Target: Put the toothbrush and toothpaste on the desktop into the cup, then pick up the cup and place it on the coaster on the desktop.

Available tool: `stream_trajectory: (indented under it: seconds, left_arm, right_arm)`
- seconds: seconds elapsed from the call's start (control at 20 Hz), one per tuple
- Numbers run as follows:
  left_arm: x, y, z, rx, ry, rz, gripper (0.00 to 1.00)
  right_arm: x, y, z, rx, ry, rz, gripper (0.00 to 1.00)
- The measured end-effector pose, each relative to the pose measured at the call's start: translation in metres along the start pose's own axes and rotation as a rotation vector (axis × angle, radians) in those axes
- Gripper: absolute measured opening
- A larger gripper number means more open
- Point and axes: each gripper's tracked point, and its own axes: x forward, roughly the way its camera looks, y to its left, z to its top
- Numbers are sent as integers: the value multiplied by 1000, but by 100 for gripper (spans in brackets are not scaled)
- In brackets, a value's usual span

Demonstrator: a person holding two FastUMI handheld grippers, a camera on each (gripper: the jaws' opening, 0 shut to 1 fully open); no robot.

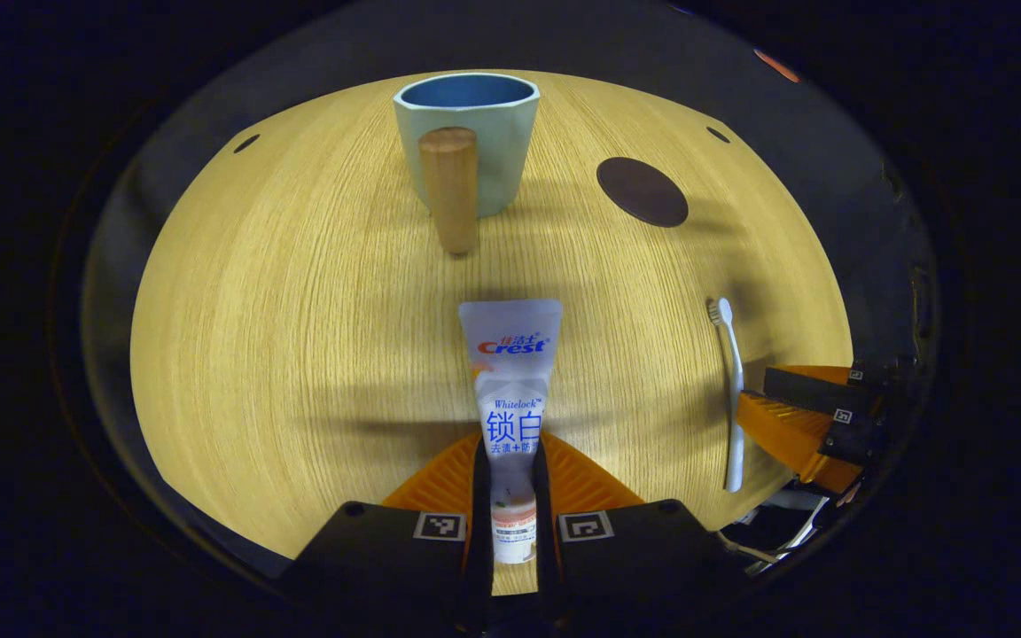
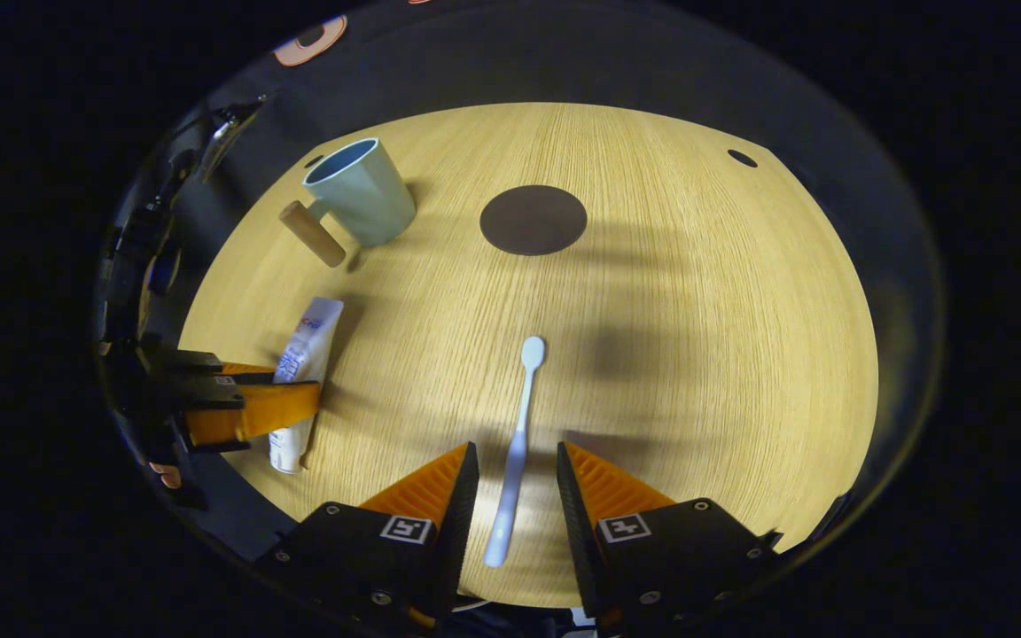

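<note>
The toothpaste lies flat on your desk, its flat end pointing toward the cup, your left gripper clamped on it, while your right gripper straddles the toothbrush, jaws apart.

Open tabletop lies between toothbrush and coaster; the cup with its wooden handle stands directly beyond the toothpaste tube.
</note>
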Motion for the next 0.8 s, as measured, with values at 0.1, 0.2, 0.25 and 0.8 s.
stream_trajectory:
  seconds: [0.1,0.2,0.25,0.8]
  left_arm:
    - [-3,1,3,-2,-17,-5,24]
    - [-6,-1,5,-9,-33,-14,24]
    - [-8,-1,6,-9,-41,-16,24]
    - [-35,5,16,-12,-122,-39,26]
  right_arm:
    - [3,2,0,5,7,-1,51]
    - [8,4,-1,20,18,-3,42]
    - [11,2,-2,31,30,-10,39]
    - [20,4,13,97,-44,32,7]
